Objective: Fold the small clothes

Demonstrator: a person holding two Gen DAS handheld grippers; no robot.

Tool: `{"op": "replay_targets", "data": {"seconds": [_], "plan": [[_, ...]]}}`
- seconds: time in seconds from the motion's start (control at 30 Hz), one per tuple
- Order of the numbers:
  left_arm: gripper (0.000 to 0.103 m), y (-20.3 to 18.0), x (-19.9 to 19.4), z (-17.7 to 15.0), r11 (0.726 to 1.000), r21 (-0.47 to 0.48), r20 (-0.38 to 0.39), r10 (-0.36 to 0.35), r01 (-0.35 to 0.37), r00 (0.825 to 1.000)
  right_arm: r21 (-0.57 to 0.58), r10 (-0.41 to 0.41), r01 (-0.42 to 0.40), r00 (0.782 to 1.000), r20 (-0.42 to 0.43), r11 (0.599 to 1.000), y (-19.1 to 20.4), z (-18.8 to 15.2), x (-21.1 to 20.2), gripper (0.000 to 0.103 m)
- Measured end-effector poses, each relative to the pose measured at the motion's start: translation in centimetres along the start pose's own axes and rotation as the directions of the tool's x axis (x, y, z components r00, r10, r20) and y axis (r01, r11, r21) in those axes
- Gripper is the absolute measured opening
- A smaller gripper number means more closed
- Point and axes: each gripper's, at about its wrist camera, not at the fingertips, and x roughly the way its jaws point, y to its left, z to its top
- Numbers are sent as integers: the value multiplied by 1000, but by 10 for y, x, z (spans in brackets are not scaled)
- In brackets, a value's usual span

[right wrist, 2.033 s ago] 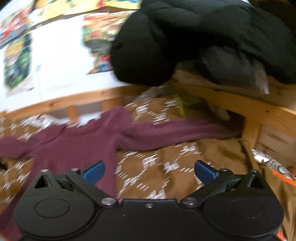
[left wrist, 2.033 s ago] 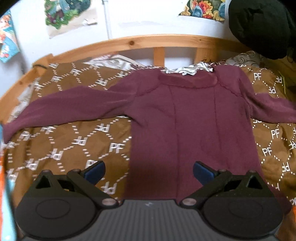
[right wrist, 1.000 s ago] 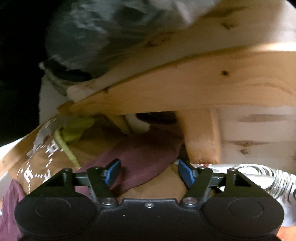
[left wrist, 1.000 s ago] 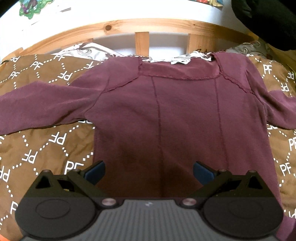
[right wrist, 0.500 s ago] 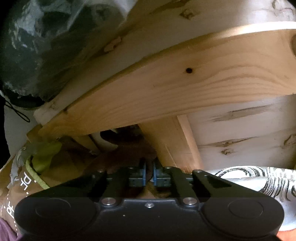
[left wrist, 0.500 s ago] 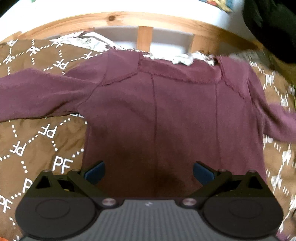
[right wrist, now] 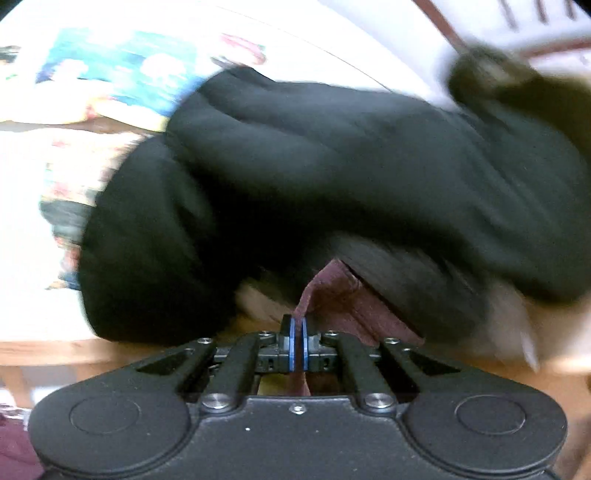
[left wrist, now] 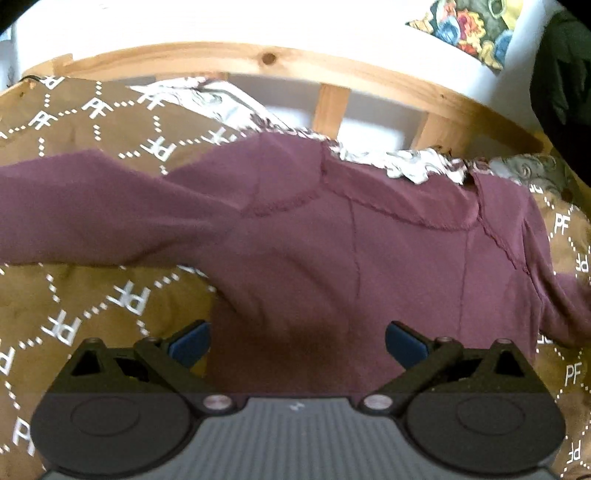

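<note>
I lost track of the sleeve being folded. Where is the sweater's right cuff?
In the right wrist view the maroon cuff is pinched in the right gripper, lifted in front of the black jacket.

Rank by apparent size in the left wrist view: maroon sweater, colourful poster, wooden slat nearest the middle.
1. maroon sweater, fills most of the frame, though nearest the camera.
2. colourful poster, partly cut off at the top edge.
3. wooden slat, smallest.

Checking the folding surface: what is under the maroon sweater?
The maroon sweater lies spread on a brown bedspread with white "PF" lettering; a white patterned fabric peeks out past its collar. What lies beneath its middle is covered.
</note>
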Motion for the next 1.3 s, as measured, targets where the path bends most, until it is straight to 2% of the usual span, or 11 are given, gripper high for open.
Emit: {"op": "replay_targets", "data": {"seconds": [0.1,0.27,0.37,0.47,0.63,0.87,0.97,1.03,1.1,1.17,1.3], "plan": [[103,19,-5,4,1000,-25,19,16,-15,1000,-71,159,-156,987,34,985,44,12,-6,3],[103,51,-17,3,990,-74,69,123,-118,990,-180,435,-436,899,-45,882,131,-3,-16,3],[103,72,-21,4,981,-126,73,158,-148,985,-211,567,-585,811,-142,783,175,-24,-42,3],[103,93,-28,0,968,-174,79,195,-179,978,-238,673,-724,690,-267,647,215,-56,-73,3],[103,114,-28,-12,952,-180,56,260,-246,964,-240,715,-859,511,-477,453,245,-120,-123,3],[103,111,-32,-21,978,-117,77,183,-173,980,-197,700,-914,399,-592,354,245,-153,-157,4],[103,103,-32,-22,989,-111,93,103,-93,990,-168,695,-926,365,-620,338,235,-156,-157,28],[103,94,-27,-21,992,-87,85,98,-90,992,-140,695,-925,359,-623,352,228,-156,-152,66],[103,82,-21,-21,991,-36,74,130,-128,989,-117,696,-915,372,-614,385,216,-155,-146,76],[103,68,-14,-24,987,19,65,156,-158,986,-91,685,-897,393,-614,433,203,-152,-134,77],[103,48,-1,-34,980,108,40,162,-165,986,-62,655,-832,478,-585,551,168,-137,-100,90]]}}
